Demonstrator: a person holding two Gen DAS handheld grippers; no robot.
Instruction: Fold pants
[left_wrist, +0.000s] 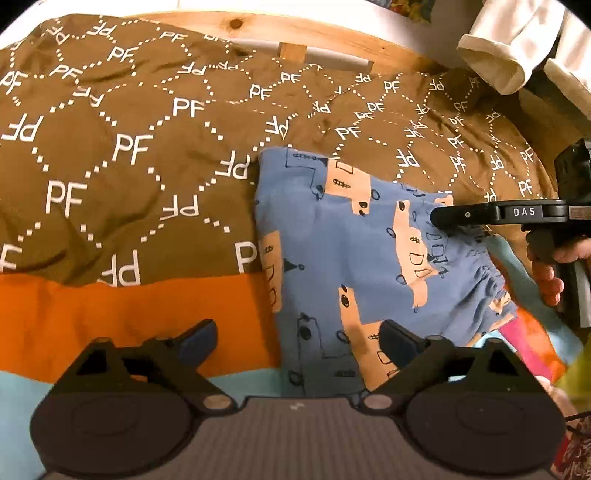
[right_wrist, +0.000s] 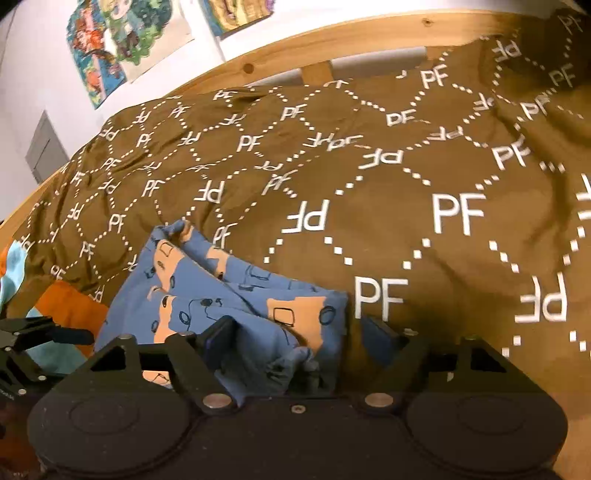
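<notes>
Pants (left_wrist: 354, 251): laid folded on the brown quilt (left_wrist: 129, 155).
Left gripper (left_wrist: 299, 339): held spread wide over the pants' near edge.
Right gripper (right_wrist: 295, 332): spread apart, pants bunched between the fingers.

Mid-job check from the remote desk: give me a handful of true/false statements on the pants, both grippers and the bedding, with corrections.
1. The pants are blue with peach patches. True.
2. The left gripper is clamped on the pants. False: its fingers stand wide apart, holding nothing.
3. The pants lie on a brown bedspread printed with PF. True.
4. The right gripper is far from the pants. False: the cloth bunches between its open fingers.
5. The bed frame is metal. False: it is knotty wood.
</notes>
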